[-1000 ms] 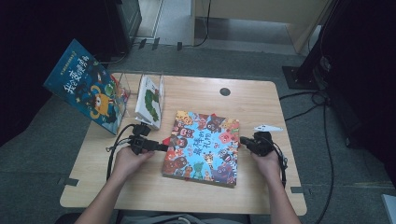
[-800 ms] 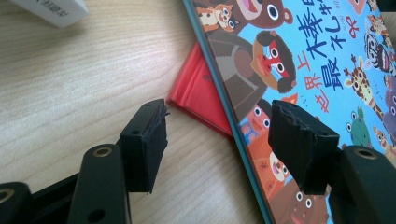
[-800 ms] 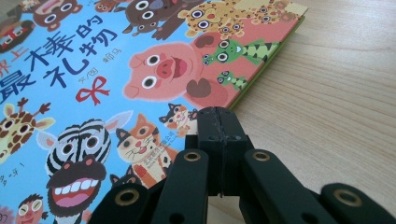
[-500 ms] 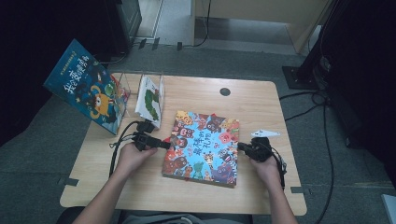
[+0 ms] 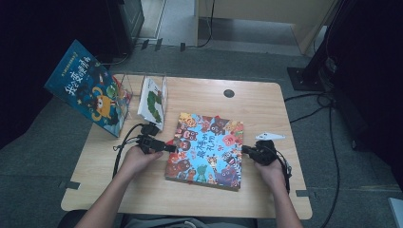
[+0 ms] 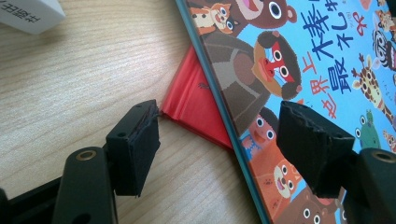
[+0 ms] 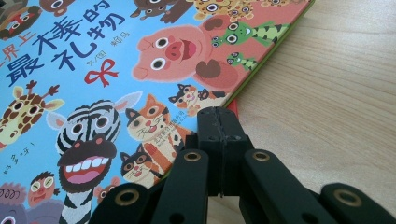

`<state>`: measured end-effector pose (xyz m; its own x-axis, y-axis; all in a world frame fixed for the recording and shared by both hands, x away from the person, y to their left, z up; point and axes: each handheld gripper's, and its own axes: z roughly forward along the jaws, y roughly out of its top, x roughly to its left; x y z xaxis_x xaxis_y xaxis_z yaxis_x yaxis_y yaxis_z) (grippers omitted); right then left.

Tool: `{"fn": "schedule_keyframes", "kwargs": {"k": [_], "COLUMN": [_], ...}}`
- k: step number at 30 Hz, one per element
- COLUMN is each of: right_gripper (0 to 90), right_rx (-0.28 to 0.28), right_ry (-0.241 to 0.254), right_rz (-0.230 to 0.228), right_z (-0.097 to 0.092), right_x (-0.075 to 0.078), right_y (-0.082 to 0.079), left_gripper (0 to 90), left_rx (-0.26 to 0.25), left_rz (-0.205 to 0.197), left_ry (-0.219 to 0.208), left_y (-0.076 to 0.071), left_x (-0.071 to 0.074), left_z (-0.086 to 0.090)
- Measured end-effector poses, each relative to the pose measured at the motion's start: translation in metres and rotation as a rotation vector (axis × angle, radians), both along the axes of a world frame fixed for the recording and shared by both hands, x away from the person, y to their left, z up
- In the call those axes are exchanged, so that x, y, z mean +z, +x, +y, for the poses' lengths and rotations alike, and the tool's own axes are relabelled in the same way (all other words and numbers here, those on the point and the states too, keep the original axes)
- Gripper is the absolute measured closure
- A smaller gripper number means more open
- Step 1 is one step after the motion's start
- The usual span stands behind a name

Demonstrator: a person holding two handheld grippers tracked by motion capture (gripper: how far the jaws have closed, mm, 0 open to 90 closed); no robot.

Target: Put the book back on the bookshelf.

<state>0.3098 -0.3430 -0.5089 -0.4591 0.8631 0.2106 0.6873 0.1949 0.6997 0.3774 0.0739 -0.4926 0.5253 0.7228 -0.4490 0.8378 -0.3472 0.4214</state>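
Observation:
A picture book [image 5: 206,147] with cartoon animals on its blue cover lies flat in the middle of the table. My left gripper [image 5: 173,147] is at its left edge, low over the wood. Its jaws have just been opening and stand apart. Between them lie the book's edge [image 6: 243,140] and a red sheet [image 6: 196,107] that pokes out from under the cover. The pads press on neither. My right gripper [image 5: 244,150] is shut, and its tip [image 7: 218,114] rests at the book's right edge [image 7: 261,60].
A blue picture book [image 5: 88,88] stands tilted at the table's left edge. Beside it a white book [image 5: 153,97] stands in a clear holder. A white paper scrap [image 5: 270,136] lies right of the book. The wooden table [image 5: 266,104] has a black cable hole [image 5: 229,93].
Both hands have stayed nearly in place at the book's two sides. The book has not moved.

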Motion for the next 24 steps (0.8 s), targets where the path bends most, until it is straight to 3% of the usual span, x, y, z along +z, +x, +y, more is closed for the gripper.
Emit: {"fn": "schedule_keyframes", "kwargs": {"k": [8, 24], "right_gripper": [90.0, 90.0], "right_rx": [0.012, 0.071], "right_ry": [0.002, -0.019], "right_rz": [-0.007, -0.016], "right_z": [0.003, 0.017], "right_x": [-0.001, 0.003], "right_y": [0.003, 0.007], "left_gripper": [31.7, 34.2], "left_rx": [0.014, 0.002], "left_rz": [0.022, 0.051], "left_ry": [-0.028, -0.011], "left_y": [-0.001, -0.007], "left_x": [-0.001, 0.0], "left_z": [0.002, 0.002]}}
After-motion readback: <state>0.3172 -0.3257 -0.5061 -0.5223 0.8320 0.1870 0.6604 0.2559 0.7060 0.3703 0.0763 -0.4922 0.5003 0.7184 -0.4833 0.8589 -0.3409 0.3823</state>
